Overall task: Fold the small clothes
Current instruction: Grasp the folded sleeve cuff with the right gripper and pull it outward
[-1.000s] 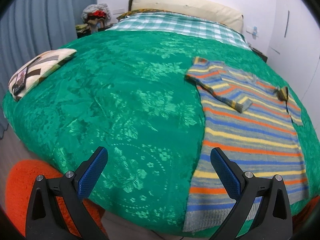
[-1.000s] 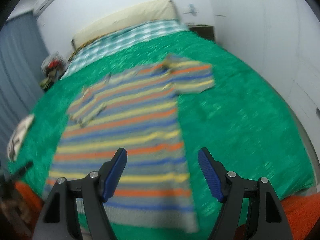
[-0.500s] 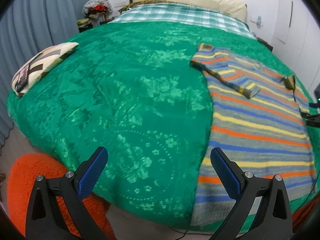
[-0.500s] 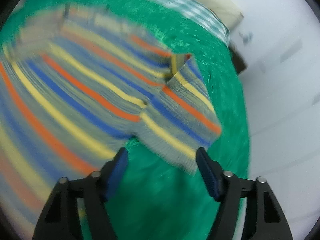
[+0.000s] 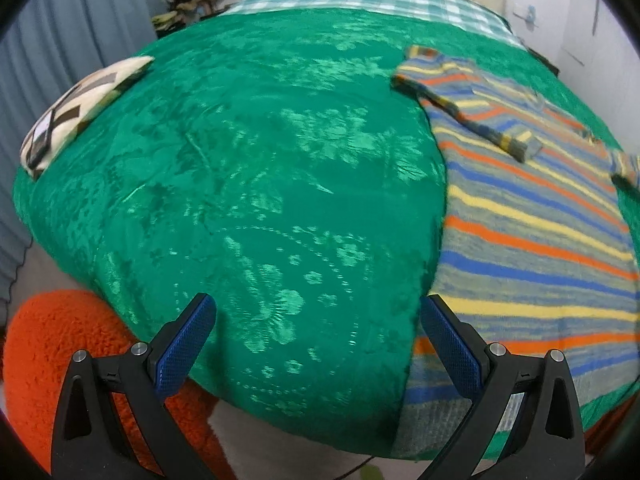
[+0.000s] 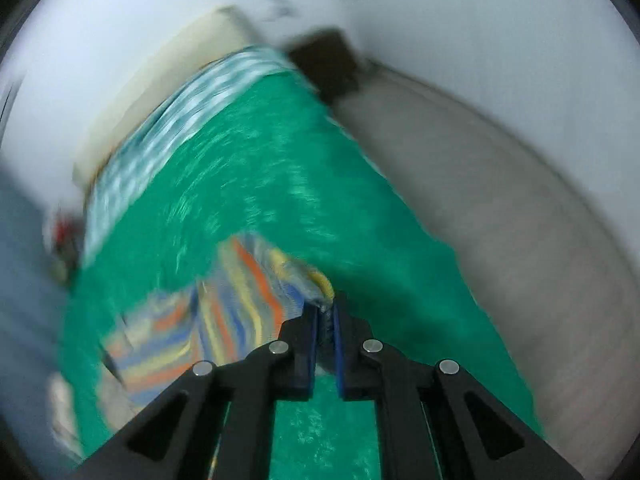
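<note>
Right claw [image 6: 326, 312] on striped knit sleeve [image 6: 256, 280]

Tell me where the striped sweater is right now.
The striped sweater lies flat on the right side of the green bedspread in the left wrist view, hem over the near edge; the right tongs are shut on one sleeve.

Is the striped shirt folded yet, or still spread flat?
Mostly spread. The striped shirt lies flat on the green bedspread, one sleeve folded inward; the right gripper is shut on the other.
</note>
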Tool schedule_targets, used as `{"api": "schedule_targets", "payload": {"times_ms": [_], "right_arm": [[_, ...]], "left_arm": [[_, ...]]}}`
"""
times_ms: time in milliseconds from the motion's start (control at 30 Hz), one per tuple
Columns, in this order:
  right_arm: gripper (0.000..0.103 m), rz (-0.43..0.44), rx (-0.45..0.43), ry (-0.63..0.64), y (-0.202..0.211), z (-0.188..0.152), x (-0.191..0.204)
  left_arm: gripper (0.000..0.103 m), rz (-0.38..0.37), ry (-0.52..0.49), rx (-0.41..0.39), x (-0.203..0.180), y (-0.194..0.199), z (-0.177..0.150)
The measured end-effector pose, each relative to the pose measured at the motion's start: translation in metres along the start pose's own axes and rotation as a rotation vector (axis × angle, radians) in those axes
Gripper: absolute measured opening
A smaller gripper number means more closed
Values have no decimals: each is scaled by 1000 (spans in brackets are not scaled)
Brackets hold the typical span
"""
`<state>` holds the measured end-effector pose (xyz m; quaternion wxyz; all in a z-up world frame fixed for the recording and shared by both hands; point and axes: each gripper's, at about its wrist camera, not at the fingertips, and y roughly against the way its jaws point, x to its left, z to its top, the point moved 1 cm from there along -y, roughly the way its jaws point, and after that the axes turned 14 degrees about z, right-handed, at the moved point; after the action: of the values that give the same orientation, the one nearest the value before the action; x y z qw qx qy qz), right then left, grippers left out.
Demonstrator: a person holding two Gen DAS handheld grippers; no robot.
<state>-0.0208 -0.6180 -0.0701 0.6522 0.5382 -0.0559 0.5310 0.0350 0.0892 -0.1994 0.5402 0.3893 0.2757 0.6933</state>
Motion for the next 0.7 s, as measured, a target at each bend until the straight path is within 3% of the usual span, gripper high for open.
{"api": "schedule_targets", "payload": {"times_ms": [133, 233, 300, 433, 500, 533, 600, 633, 700], "right_arm": [[7, 56, 58, -312, -7, -7, -62], [7, -25, 92, -305, -18, -19, -77], [11, 1, 61, -323, -18, -24, -82], [58, 110, 8, -313, -11, -24, -78], [63, 110, 10, -279, -10, -34, -71], [62, 92, 27, -248, -13, -39, -68], [41, 4, 67, -141, -18, -45, -57], [8, -50, 73, -107, -20, -46, -56], [2, -151, 62, -56, -19, -45, -57]], "left_arm": [[102, 2, -26, -14, -7, 4, -1], [102, 13, -46, -13, -11, 5, -2], [102, 17, -52, -15, -12, 6, -3], [102, 19, -50, -18, -11, 6, -2], [102, 18, -49, -10, -11, 4, -2], [102, 18, -51, -4, -12, 2, -3], [102, 20, -59, 2, -14, 0, -3], [102, 21, -62, 2, -14, 1, -3], [102, 22, -61, -2, -13, 2, -4]]}}
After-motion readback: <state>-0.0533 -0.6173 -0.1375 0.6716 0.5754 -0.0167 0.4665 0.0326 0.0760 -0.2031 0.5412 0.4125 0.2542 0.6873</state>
